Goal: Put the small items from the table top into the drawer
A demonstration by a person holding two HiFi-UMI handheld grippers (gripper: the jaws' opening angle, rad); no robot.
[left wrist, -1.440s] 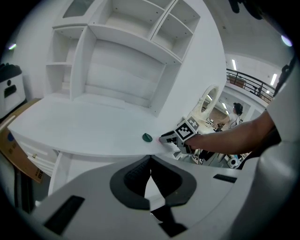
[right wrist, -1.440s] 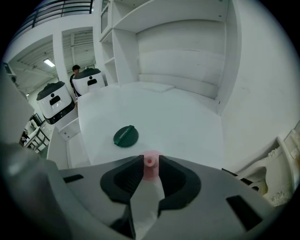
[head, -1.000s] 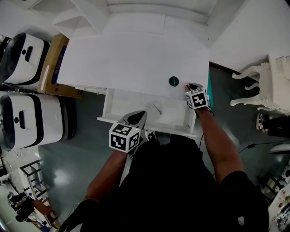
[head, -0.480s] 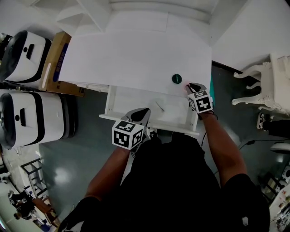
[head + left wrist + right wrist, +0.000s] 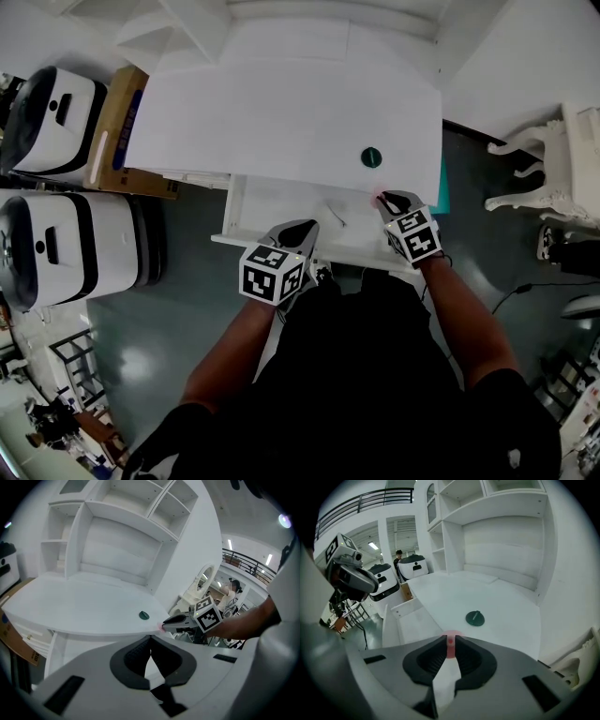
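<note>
Looking along the edges, where is there room to move?

The table top [image 5: 281, 103] is bare nearly everywhere, open from its front lip to the shelving at the back. The drawer [image 5: 272, 202] stands pulled out under that lip, its floor mostly free. A cardboard box [image 5: 117, 122] leans against the table's left side.

And the claws?

The right gripper [image 5: 384, 199] is pinched on a small pink piece [image 5: 450, 641], held just past the front lip over the drawer's right end. The left gripper [image 5: 150, 644] hangs at the drawer's front rail, its jaws closed together with nothing between them.

What differs from a second ago?

Back then the right gripper's tips sat on the table's front edge, just beside the green disc [image 5: 372, 157]. Now they are drawn back off the top, apart from the disc, and the pink piece has come along. The disc lies where it lay. The left gripper has barely shifted.

Counts?

One green disc on the top, near the right front corner. One pink piece, in the right jaws. One thin pale sliver [image 5: 335, 218] lying in the drawer. One drawer, open. Two grippers. Two white machines [image 5: 56, 248] on the floor at the left.
</note>
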